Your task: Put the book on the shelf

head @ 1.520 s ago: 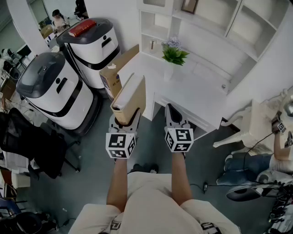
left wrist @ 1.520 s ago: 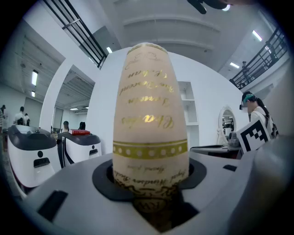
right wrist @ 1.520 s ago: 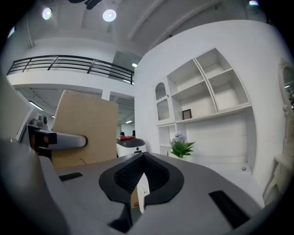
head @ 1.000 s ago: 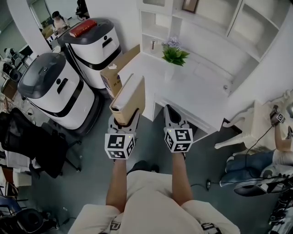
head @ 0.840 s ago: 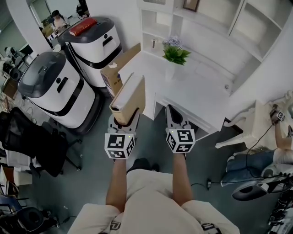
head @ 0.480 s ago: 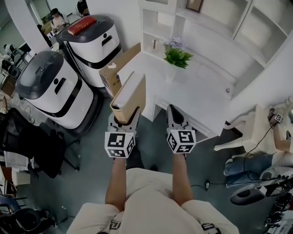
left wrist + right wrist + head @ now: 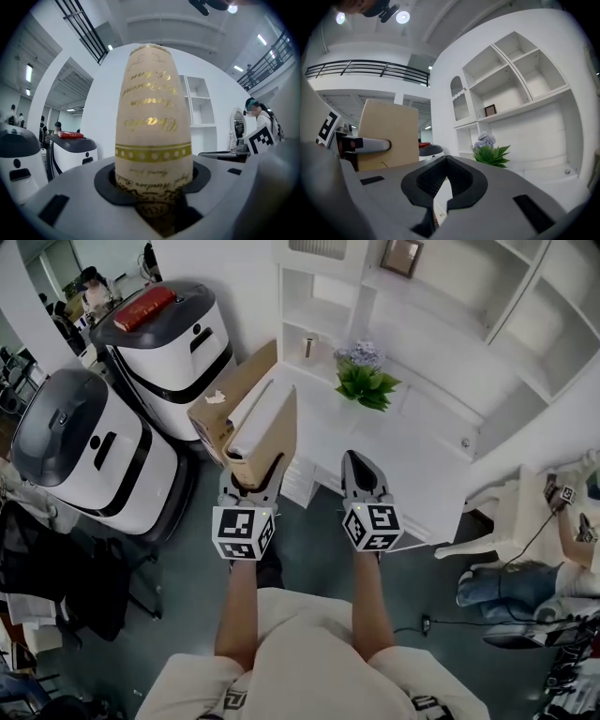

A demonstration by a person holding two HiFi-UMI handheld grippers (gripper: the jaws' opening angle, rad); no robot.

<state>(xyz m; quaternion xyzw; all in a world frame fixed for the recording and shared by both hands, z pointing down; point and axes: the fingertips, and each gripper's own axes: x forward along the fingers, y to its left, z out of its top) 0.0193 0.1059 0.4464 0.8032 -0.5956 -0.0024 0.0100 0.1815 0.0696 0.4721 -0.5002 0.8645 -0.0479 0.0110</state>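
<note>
A tan book [image 7: 267,432] with gold lettering on its spine [image 7: 152,126] stands upright in my left gripper [image 7: 251,486], whose jaws are shut on its lower end [image 7: 153,187]. It hangs over the near left corner of the white desk [image 7: 412,451]. My right gripper [image 7: 359,465] is level with it to the right, shut and holding nothing [image 7: 440,187]; the book's cover [image 7: 389,136] shows at its left. The white shelf unit [image 7: 328,296] rises behind the desk, its compartments [image 7: 506,84] mostly bare.
A potted plant [image 7: 364,376] and a small picture frame [image 7: 401,254] are on the desk and shelf. A cardboard box [image 7: 225,395] leans at the desk's left. Two white rounded machines [image 7: 84,446] stand left, one bearing a red book [image 7: 142,307]. A person [image 7: 572,521] sits at far right.
The whole view has slid forward: the desk and shelf are closer and the machines have drifted left. Both grippers keep their pose, with the book still held in the left one.
</note>
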